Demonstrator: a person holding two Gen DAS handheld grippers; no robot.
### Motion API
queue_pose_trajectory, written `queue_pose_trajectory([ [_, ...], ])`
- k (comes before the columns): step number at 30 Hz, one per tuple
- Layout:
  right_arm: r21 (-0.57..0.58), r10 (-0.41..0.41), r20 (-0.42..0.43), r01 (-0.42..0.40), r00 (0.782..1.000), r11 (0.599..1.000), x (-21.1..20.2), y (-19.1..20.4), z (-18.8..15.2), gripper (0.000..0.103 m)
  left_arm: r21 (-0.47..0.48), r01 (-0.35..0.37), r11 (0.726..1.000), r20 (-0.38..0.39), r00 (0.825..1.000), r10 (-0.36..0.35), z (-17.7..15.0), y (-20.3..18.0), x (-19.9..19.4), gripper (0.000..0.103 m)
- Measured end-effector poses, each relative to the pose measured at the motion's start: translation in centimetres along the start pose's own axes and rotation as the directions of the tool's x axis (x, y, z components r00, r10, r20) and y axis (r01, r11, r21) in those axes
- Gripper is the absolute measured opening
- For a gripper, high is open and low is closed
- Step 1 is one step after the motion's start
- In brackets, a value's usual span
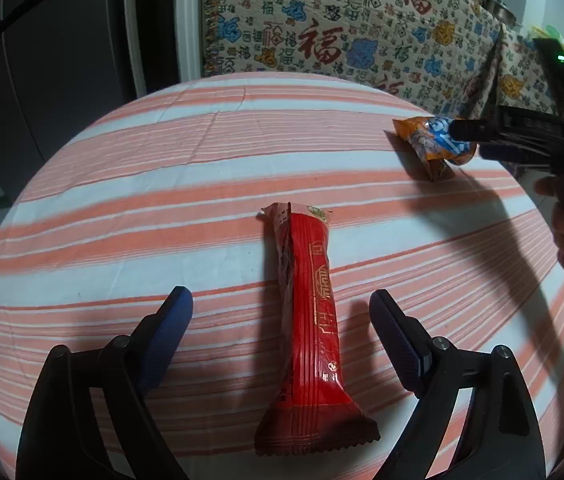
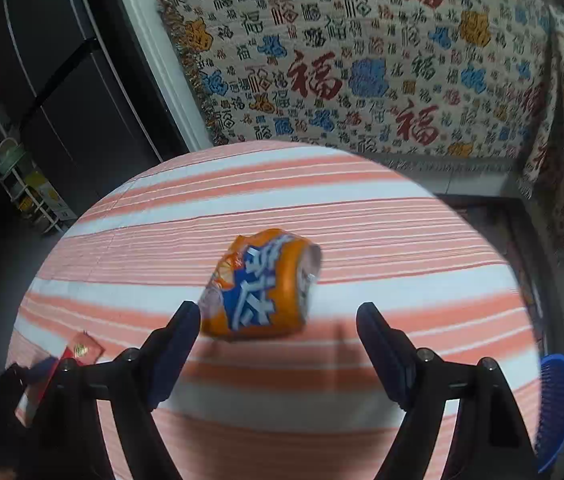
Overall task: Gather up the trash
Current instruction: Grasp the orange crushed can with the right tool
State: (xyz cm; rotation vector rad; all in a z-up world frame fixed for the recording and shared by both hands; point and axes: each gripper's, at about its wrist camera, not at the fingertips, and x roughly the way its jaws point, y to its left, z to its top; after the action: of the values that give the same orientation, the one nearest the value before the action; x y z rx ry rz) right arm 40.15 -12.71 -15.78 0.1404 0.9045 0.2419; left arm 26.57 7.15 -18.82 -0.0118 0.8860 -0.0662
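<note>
The left tool stands wide open, holding nothing, straddling the red wrapper (long axis running along the fingers) on the worktop. The right tool, likewise open and empty, faces the orange packet near the far edge.

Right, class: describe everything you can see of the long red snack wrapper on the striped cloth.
The long red glossy plastic snack wrapper lies flat on the pink-and-white striped tablecloth, lengthwise away from the camera. It has gold print, lengthwise creases and crimped, zigzag-edged ends; the near end flares wide, and the far end is paler. It sits between the open jaws of the left gripper, which do not touch it. Nothing but the cloth touches it.
</note>
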Motion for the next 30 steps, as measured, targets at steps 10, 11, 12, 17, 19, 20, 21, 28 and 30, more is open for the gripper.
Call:
queue_pose_trajectory([
  [10,-0.040,0.058,0.020,-0.057,0.998,0.998,-2.4,0.5,-0.7,0.030,0.001,0.019,1.000,0.021,1.000,-0.019,0.2,-0.1,-0.3,0.018],
  [11,-0.071,0.054,0.022,-0.053,0.998,0.996,-3.3,0.6,-1.3,0.030,0.002,0.023,1.000,0.022,0.999,-0.023,0.2,-0.3,-0.3,0.018],
  [12,-0.088,0.050,0.021,-0.048,0.999,0.995,-4.0,0.7,-1.6,0.030,0.000,0.029,1.000,0.025,0.999,-0.029,0.2,-0.5,-0.4,0.017],
  [17,-0.113,0.060,0.024,-0.057,0.998,0.992,-7.7,-0.4,-4.9,0.030,0.009,0.084,0.996,0.032,0.996,-0.084,0.0,-2.1,-1.0,0.014],
  [19,-0.105,0.068,0.026,-0.065,0.997,0.992,-8.9,-1.1,-6.0,0.030,0.031,0.103,0.994,0.036,0.994,-0.104,-0.2,-3.0,-1.6,0.014],
  [20,-0.103,0.067,0.027,-0.064,0.997,0.993,-9.3,-1.4,-6.5,0.030,0.037,0.110,0.993,0.039,0.993,-0.111,-0.2,-3.5,-1.8,0.014],
  [21,-0.099,0.069,0.028,-0.066,0.997,0.993,-10.0,-1.8,-7.1,0.030,0.041,0.116,0.992,0.041,0.992,-0.117,-0.2,-3.9,-2.0,0.013],
  [28,-0.086,0.073,0.030,-0.070,0.997,0.994,-12.6,-3.4,-9.7,0.029,0.067,0.143,0.988,0.059,0.987,-0.147,-0.4,-6.6,-3.8,0.012],
  [30,-0.077,0.068,0.029,-0.066,0.997,0.995,-13.0,-3.9,-10.4,0.029,0.068,0.146,0.987,0.058,0.987,-0.150,-0.4,-7.1,-4.0,0.012],
])
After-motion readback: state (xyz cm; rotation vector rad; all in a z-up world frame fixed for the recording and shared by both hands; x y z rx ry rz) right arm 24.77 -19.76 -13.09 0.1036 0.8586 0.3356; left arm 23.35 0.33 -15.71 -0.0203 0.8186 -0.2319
